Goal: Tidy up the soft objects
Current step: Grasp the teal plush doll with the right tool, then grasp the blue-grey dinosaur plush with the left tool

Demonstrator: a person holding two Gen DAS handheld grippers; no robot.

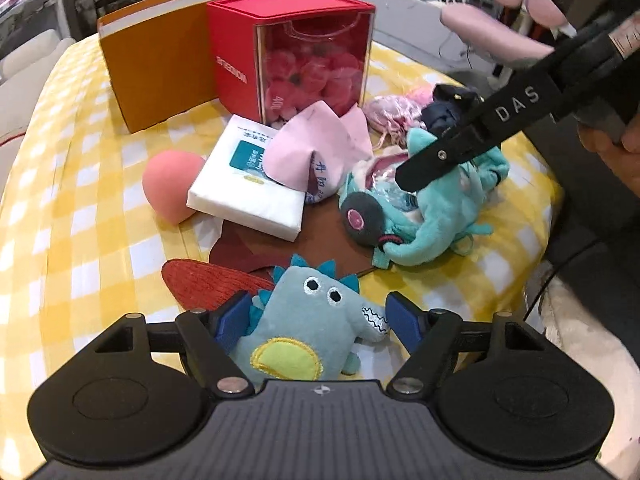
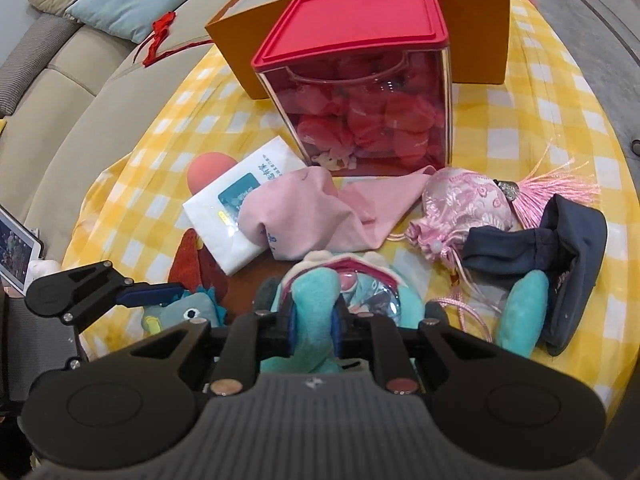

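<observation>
On the yellow-checked worktop [image 1: 80, 208], the left tongs [image 1: 316, 320] stand released around a blue dinosaur plush [image 1: 304, 320]. To its right, the right tongs [image 2: 314, 328] are clenched on a teal plush [image 2: 316, 300].

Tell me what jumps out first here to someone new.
The clear cube box with a red lid, packed with red plush pieces, stands mid-table before an orange cardboard box on the yellow checked tablecloth. Nearer, the right gripper pinches a teal plush doll amid the pile. The open left gripper straddles a blue-grey felt monster toy with a yellow belly.
</observation>
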